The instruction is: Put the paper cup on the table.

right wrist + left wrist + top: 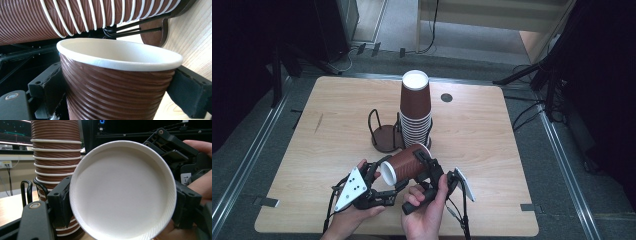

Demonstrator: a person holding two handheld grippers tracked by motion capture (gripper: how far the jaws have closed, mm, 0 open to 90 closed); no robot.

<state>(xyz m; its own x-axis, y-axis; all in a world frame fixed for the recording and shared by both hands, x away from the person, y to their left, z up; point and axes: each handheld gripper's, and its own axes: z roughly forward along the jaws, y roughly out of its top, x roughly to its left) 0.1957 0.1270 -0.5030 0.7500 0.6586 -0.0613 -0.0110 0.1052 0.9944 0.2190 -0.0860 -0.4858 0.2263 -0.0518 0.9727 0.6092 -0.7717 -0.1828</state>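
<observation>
We're holding the cup (404,165) on its side above the table's (327,140) near edge w/ the right gripper (117,95), jaws clamping its ribbed wall. Left gripper (379,192) (jaws nearly closed, nothing between) is sitting beside the rim; stack (415,112) behind.

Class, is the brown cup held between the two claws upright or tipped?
Tipped: the cup lies sideways, its white mouth facing the left claw.

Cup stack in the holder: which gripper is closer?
Right. The right gripper, clamped on a single cup, sits just in front of the cup stack; the left gripper is farther back, by that cup's open mouth.
</observation>
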